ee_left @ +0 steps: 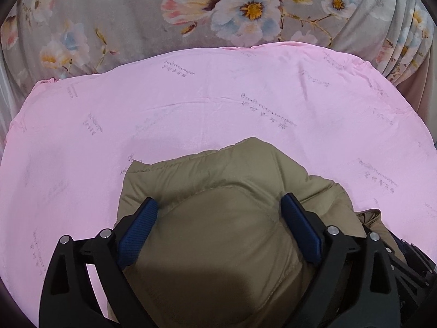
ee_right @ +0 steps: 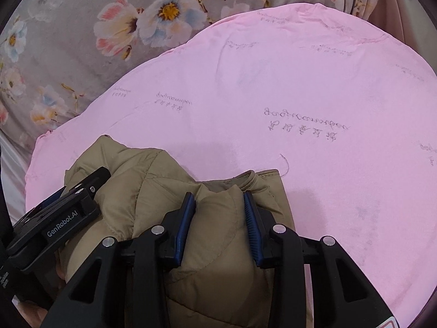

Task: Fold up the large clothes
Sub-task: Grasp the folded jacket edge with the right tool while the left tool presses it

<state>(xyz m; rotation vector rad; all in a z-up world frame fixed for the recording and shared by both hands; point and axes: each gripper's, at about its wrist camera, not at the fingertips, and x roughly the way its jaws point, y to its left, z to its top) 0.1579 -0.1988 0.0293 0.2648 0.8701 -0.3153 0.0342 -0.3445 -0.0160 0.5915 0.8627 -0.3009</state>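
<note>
The tan padded jacket [ee_left: 218, 218] lies bundled at the near edge of the pink sheet [ee_left: 245, 104], folding seemingly well advanced; the left gripper [ee_left: 220, 205] straddles it, jaws spread, while the right gripper [ee_right: 220, 198] pinches a fold.

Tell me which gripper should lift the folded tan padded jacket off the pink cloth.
Probably the right gripper: its pads pinch a ridge of the tan padded jacket. The left gripper straddles it with jaws wide.
</note>
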